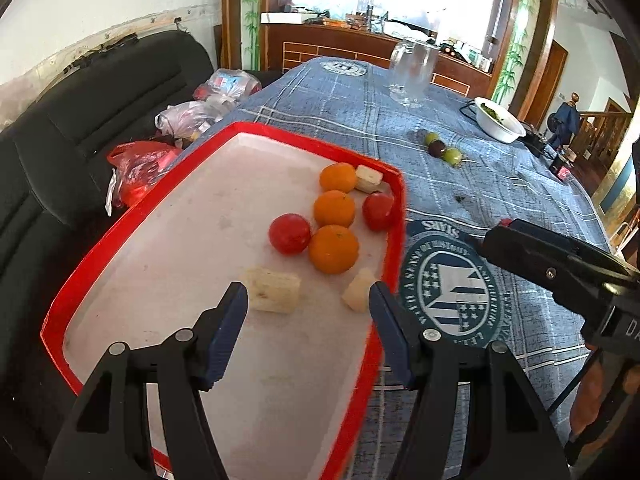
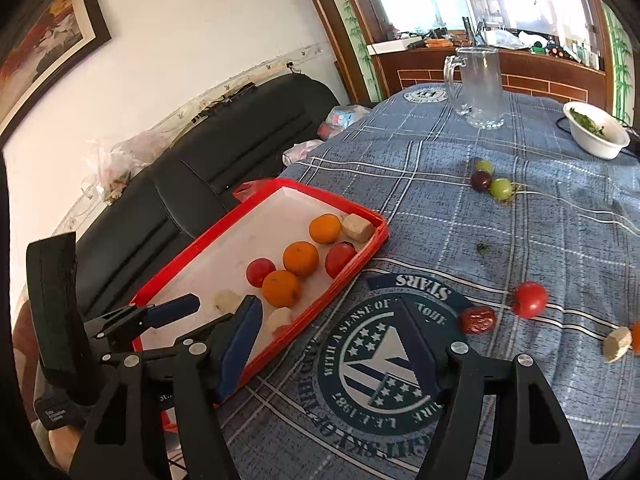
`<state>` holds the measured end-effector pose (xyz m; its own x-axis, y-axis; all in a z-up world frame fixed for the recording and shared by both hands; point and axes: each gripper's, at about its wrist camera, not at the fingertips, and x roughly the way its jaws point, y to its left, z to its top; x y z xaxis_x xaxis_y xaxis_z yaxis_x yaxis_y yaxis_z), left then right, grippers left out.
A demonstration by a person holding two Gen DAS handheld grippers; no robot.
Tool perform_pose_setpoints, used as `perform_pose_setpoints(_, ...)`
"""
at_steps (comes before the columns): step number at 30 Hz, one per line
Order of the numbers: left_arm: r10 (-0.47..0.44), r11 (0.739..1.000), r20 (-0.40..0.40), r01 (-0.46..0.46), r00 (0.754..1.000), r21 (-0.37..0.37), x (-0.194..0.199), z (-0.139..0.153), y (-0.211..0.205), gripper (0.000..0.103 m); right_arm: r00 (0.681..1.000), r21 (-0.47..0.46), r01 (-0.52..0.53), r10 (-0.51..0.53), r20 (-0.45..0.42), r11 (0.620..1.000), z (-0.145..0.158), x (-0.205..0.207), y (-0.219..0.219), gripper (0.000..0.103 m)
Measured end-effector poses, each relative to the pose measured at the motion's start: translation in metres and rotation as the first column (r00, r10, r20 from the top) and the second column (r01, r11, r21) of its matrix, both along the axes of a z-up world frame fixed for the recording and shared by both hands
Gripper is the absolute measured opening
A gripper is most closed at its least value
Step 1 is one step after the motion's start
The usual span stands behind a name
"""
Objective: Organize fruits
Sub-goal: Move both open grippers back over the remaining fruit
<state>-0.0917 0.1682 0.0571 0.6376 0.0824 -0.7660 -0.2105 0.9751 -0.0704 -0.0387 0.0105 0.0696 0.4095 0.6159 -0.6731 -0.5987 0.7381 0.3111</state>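
Observation:
A red-rimmed tray [image 1: 180, 240] with a white floor holds three oranges [image 1: 334, 208], two tomatoes [image 1: 290, 234] and three pale fruit chunks [image 1: 274, 290]. My left gripper [image 1: 308, 300] hovers open over the tray's near end, with nothing between its fingers. In the right wrist view my right gripper [image 2: 328, 328] is open over the round emblem on the cloth, beside the tray [image 2: 248, 236], and it holds nothing. On the cloth to its right lie a tomato [image 2: 530, 299], a red date [image 2: 478, 319], a pale chunk [image 2: 618, 344] and a few grapes [image 2: 490, 180].
A glass mug [image 2: 478, 84] and a white bowl of greens [image 2: 596, 130] stand at the table's far end. A black sofa [image 1: 100, 92] with plastic bags [image 1: 140, 164] lies left of the table. The tray overhangs the table's left edge.

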Motion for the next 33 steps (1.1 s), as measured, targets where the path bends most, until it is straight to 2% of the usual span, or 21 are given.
perform_pose_setpoints(8, -0.074, 0.997, 0.015, 0.074, 0.997, 0.015, 0.005, 0.009, -0.032, 0.063, 0.998, 0.017, 0.064, -0.065, 0.008, 0.998, 0.007, 0.0, -0.033, 0.071)
perform_pose_setpoints(20, -0.185, 0.982, -0.018, 0.186, 0.983, 0.034, 0.026, 0.006, -0.083, 0.063, 0.989, 0.013, 0.145, -0.145, -0.007, 0.989, 0.0, 0.002, -0.085, 0.071)
perform_pose_setpoints(29, -0.245, 0.968, -0.045, 0.247, 0.968, 0.033, 0.042, -0.001, -0.112, 0.062, 0.969, 0.014, 0.247, -0.247, -0.029, 0.969, -0.009, 0.016, -0.133, 0.072)
perform_pose_setpoints(33, -0.267, 0.962, -0.053, 0.27, 0.962, 0.04, 0.049, -0.005, -0.124, 0.062, 0.948, -0.029, 0.317, -0.317, -0.007, 0.948, -0.014, 0.02, -0.162, 0.072)
